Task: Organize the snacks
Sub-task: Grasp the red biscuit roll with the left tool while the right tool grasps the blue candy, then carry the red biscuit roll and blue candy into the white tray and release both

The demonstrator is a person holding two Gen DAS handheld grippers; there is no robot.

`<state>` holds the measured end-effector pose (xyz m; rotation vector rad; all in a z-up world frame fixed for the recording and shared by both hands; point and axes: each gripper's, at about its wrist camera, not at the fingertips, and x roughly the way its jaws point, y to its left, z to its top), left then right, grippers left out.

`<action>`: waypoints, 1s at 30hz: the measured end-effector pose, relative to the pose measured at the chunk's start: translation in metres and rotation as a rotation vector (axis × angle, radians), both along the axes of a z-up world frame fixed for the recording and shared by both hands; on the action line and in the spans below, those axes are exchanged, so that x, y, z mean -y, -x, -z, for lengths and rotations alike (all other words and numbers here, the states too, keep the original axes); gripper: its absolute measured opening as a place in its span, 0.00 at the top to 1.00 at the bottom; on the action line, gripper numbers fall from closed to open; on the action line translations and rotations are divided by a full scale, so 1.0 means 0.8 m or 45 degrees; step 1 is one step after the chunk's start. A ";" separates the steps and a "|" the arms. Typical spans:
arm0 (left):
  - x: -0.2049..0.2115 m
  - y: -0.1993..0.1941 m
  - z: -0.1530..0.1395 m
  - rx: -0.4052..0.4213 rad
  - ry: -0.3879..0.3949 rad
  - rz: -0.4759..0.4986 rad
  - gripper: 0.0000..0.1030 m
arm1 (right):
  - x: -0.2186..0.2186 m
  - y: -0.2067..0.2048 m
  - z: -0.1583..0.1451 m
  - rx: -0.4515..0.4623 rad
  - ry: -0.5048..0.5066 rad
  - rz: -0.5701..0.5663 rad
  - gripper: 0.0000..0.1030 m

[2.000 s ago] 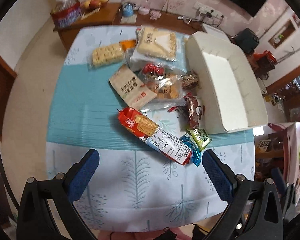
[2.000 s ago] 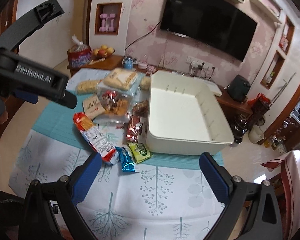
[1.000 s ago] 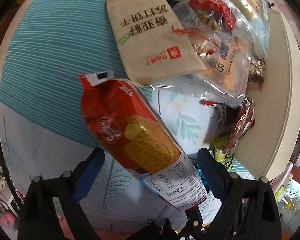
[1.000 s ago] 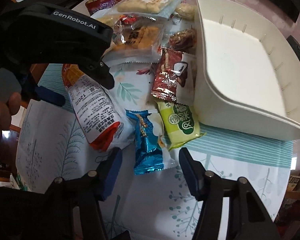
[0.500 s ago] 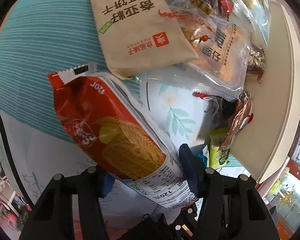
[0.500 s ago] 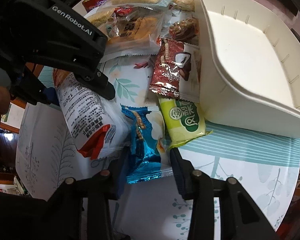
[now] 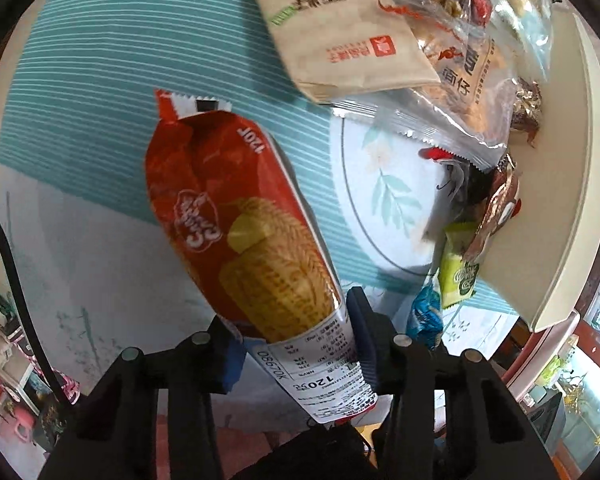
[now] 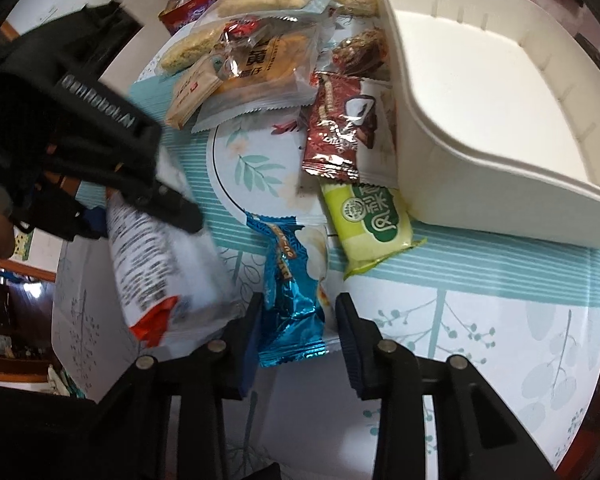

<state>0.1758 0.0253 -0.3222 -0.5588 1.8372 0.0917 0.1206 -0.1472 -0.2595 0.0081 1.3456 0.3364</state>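
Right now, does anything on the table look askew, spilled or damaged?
Nothing spilled or torn. The snacks lie in a loose overlapping heap beside the empty white bin; the brown wafer pack leans against its wall.

Snack packs piled left of bin; wafer pack touching bin's front wall.

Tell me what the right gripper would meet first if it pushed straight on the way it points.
The right gripper is already shut on the blue snack packet, so going straight on would most likely press that packet into the tablecloth right beneath it; depth is hard to judge.
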 end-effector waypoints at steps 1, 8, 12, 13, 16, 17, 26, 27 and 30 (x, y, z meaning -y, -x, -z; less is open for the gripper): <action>-0.002 0.005 -0.004 0.009 -0.002 0.000 0.58 | 0.002 -0.001 -0.001 0.002 -0.002 0.005 0.67; -0.015 0.034 -0.053 0.121 -0.009 0.022 0.60 | -0.020 0.009 -0.027 0.068 -0.004 0.019 0.69; -0.017 0.052 -0.086 0.198 -0.005 0.044 0.60 | -0.036 0.021 -0.047 0.131 -0.012 0.014 0.70; -0.018 0.055 -0.093 0.215 -0.004 0.050 0.60 | -0.041 0.024 -0.052 0.148 -0.012 0.014 0.70; -0.025 0.059 -0.120 0.275 -0.009 0.086 0.60 | -0.050 0.038 -0.071 0.213 -0.010 0.018 0.70; -0.026 0.060 -0.132 0.305 -0.008 0.105 0.60 | -0.052 0.042 -0.077 0.231 -0.010 0.022 0.70; -0.038 0.048 -0.225 0.544 -0.017 0.262 0.62 | -0.051 0.072 -0.140 0.382 -0.080 0.163 0.70; -0.040 0.049 -0.236 0.571 -0.015 0.277 0.63 | -0.051 0.073 -0.146 0.404 -0.077 0.174 0.70; -0.037 0.049 -0.260 0.653 -0.010 0.332 0.64 | -0.049 0.078 -0.163 0.464 -0.073 0.211 0.70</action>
